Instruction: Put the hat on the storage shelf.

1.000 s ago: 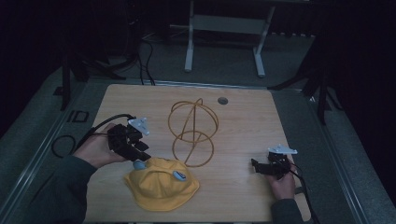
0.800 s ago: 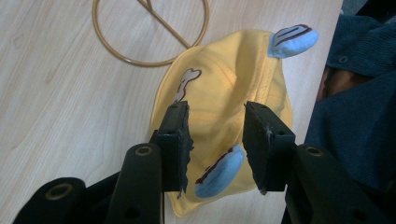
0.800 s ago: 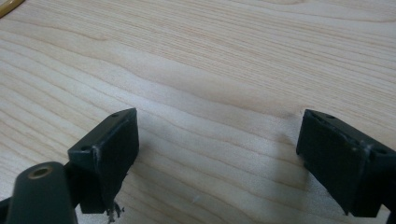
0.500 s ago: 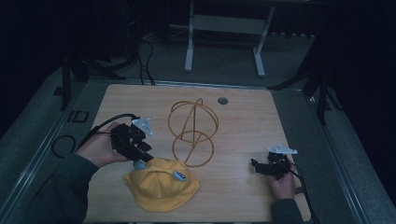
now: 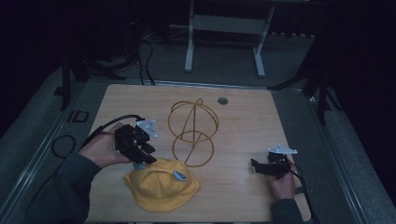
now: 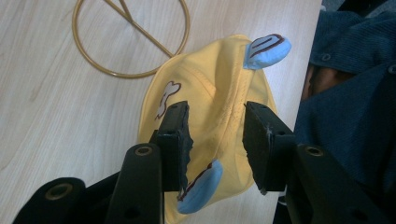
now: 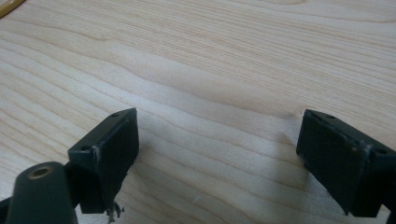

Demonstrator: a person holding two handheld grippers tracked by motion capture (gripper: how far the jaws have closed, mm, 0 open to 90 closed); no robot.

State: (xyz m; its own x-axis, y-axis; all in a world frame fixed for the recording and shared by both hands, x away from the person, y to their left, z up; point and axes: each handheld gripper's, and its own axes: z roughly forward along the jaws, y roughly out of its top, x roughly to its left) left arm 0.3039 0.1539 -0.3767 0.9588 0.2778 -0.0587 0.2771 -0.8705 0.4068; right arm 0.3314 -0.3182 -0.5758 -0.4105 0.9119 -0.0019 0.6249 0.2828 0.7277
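A yellow cloth hat [image 5: 161, 185] with small blue ears [image 6: 266, 50] lies crumpled at the table's near edge, just beside a gold wire frame [image 5: 193, 132] standing upright mid-table.

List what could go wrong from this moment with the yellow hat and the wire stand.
1. The left tongs are open over the yellow hat, straddling soft fabric near a blue ear; closing might pinch only a fold, so the hat could slip out when lifted.
2. The hat lies right beside the wire stand; pulling it that way could snag the base ring.
3. The right tongs sit open on bare table, too far off to steady anything.
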